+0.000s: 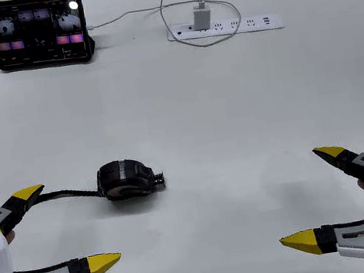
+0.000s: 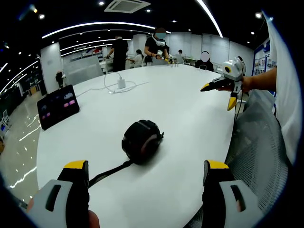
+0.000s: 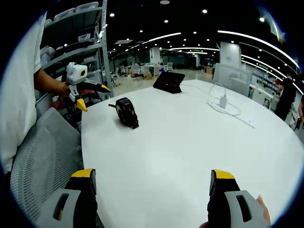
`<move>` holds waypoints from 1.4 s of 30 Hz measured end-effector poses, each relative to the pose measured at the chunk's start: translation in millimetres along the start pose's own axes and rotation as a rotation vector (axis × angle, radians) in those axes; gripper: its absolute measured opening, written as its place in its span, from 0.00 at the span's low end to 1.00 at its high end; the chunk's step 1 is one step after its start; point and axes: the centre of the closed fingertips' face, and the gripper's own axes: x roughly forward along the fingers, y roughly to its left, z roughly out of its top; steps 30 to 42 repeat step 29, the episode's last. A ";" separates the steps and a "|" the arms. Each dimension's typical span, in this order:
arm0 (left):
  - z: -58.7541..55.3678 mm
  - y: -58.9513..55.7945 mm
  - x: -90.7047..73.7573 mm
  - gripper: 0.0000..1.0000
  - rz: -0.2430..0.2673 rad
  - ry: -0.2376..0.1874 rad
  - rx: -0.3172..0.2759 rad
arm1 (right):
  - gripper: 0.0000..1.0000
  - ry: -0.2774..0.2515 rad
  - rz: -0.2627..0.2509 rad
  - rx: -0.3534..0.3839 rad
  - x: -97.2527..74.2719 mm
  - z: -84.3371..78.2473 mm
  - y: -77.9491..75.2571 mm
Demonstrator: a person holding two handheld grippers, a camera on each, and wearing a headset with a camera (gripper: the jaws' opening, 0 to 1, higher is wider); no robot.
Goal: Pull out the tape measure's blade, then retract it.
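So: tape measure point(image 1: 128, 179) lies on the worktop point(image 1: 231, 102) lower left of centre, strap point(image 1: 68, 192) toward the left tool point(image 1: 79, 223), blade mouth point(image 1: 161, 178) toward the right tool point(image 1: 300, 196). Both tools gape empty; left nearer.

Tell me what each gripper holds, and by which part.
Nothing. The left gripper and right gripper are open; the tape measure lies free on the table.

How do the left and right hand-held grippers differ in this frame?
The left hand-held gripper sits close to the tape measure, the right hand-held gripper far from it. The strap trails toward the left one's jaw, away from the right one. Both are open, empty, yellow-tipped.
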 end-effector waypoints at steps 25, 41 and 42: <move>-3.6 -3.4 0.7 0.98 -0.027 0.014 -0.004 | 0.99 0.015 0.011 0.018 -2.6 -6.1 1.3; -4.1 -2.7 0.0 0.98 -0.026 0.014 -0.006 | 0.98 0.018 0.013 0.017 -3.1 -7.3 1.5; -4.1 -2.7 0.0 0.98 -0.026 0.014 -0.006 | 0.98 0.018 0.013 0.017 -3.1 -7.3 1.5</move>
